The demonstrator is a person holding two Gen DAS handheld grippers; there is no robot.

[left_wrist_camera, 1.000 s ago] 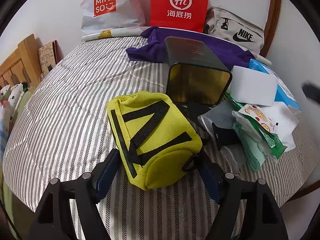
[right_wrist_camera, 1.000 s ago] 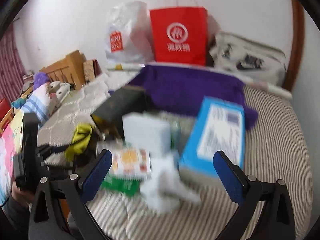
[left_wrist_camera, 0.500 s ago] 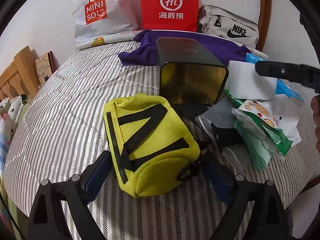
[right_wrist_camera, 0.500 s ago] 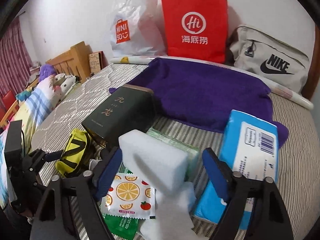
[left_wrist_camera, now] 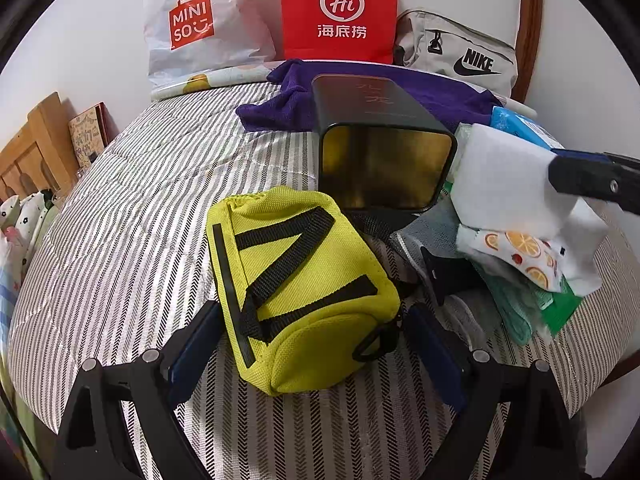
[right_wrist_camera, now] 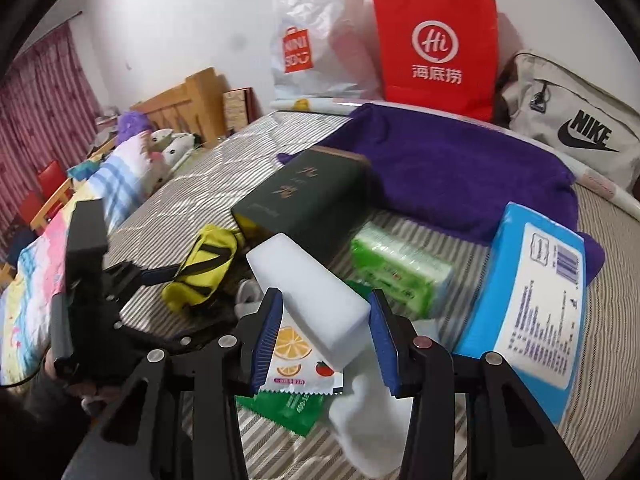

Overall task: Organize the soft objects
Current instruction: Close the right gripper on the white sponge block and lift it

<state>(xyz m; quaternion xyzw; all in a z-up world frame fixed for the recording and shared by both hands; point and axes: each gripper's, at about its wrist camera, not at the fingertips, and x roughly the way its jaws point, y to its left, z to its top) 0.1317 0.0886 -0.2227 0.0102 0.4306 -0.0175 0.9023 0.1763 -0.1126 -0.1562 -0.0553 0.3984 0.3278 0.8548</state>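
A yellow pouch with black straps [left_wrist_camera: 296,288] lies on the striped bed. My left gripper [left_wrist_camera: 310,354] is open, its blue pads on either side of the pouch's near end, close to it. The pouch also shows in the right wrist view [right_wrist_camera: 204,266]. A white sponge block [right_wrist_camera: 308,296] lies on a pile of wipe packets. My right gripper [right_wrist_camera: 326,336] has its pads on both sides of the block's near end, touching it. The block also shows in the left wrist view [left_wrist_camera: 508,184].
A dark tin box [left_wrist_camera: 380,152] lies open-ended behind the pouch. A purple towel [right_wrist_camera: 460,164], green tissue pack [right_wrist_camera: 400,272], blue tissue pack [right_wrist_camera: 536,292], orange-print packet [right_wrist_camera: 296,360] and white sock [right_wrist_camera: 368,420] lie around. Bags [right_wrist_camera: 436,44] stand at the wall.
My right gripper has come forward and down over the pile and narrowed its jaws around the white sponge block. My left gripper has edged forward around the yellow pouch.
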